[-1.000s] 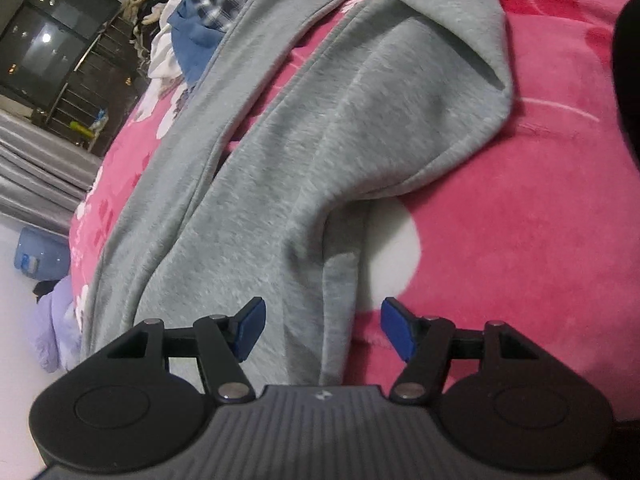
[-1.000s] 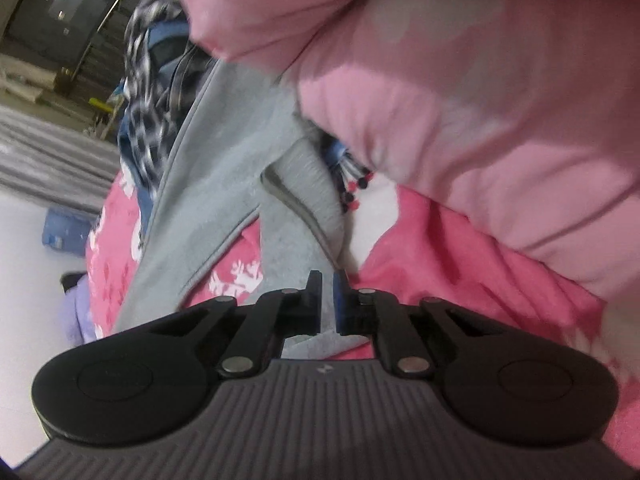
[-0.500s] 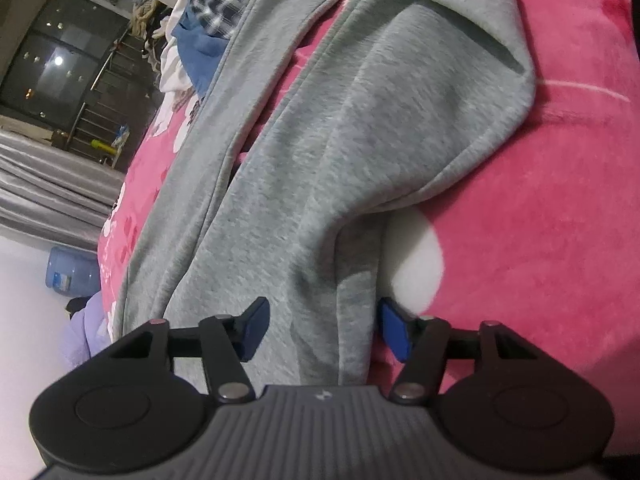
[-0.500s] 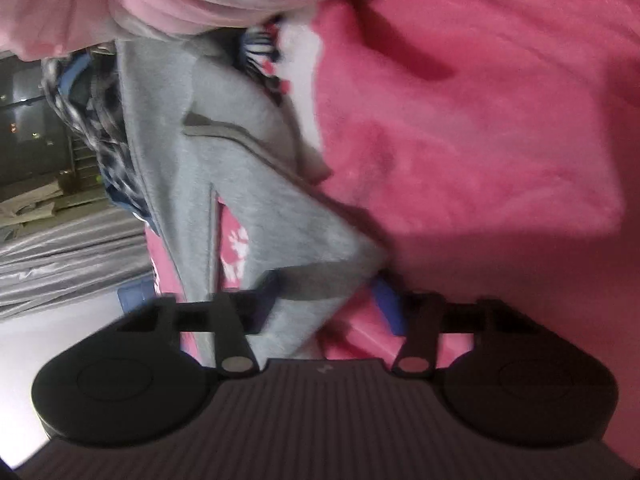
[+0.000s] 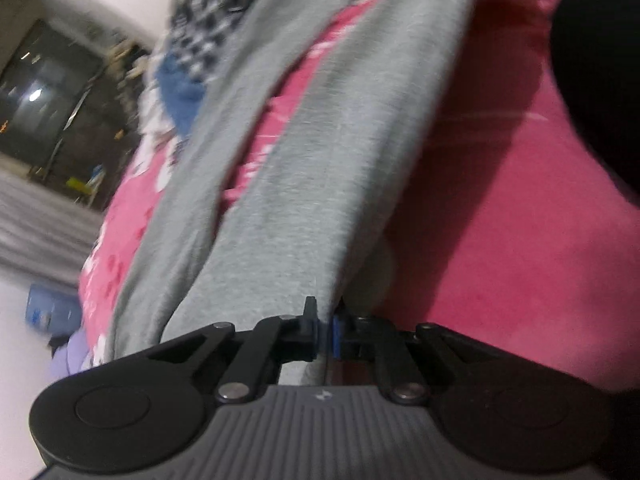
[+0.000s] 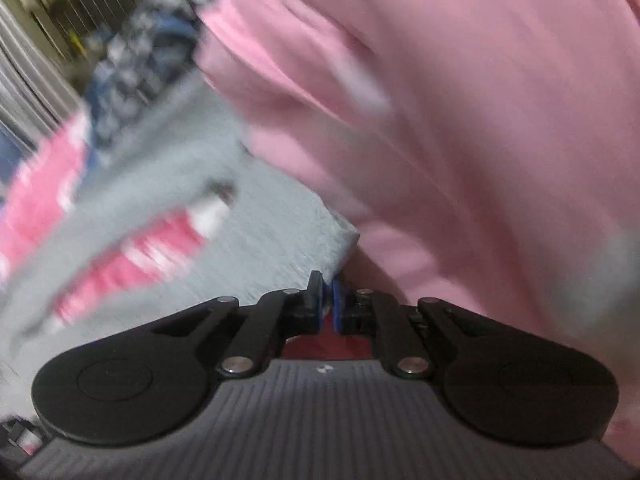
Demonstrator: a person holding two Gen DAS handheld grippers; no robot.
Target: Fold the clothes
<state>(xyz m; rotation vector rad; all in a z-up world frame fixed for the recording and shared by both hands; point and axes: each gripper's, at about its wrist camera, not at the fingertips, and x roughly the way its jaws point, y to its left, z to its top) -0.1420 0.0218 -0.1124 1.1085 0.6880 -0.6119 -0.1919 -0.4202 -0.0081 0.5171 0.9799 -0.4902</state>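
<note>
A grey fleece garment [image 5: 320, 152] lies stretched over a bright pink blanket [image 5: 500, 220]. My left gripper [image 5: 324, 330] is shut on one edge of the garment, and the cloth runs up and away from it. In the right wrist view my right gripper [image 6: 326, 300] is shut on a corner of the same grey garment [image 6: 256, 240], which spreads to the left. This view is blurred by motion. A pale pink garment [image 6: 460, 120] fills the upper right of it, close behind the grey corner.
A heap of checked and blue clothes [image 5: 200, 52] sits at the far end of the blanket and shows in the right wrist view too [image 6: 140, 56]. A dark shape [image 5: 600, 80] stands at the right edge. A blue bottle [image 5: 48, 308] is on the floor at the left.
Both grippers have closed on the grey garment; the left was open around its edge before. The garment is now pulled straighter. Both views have shifted and blurred.
</note>
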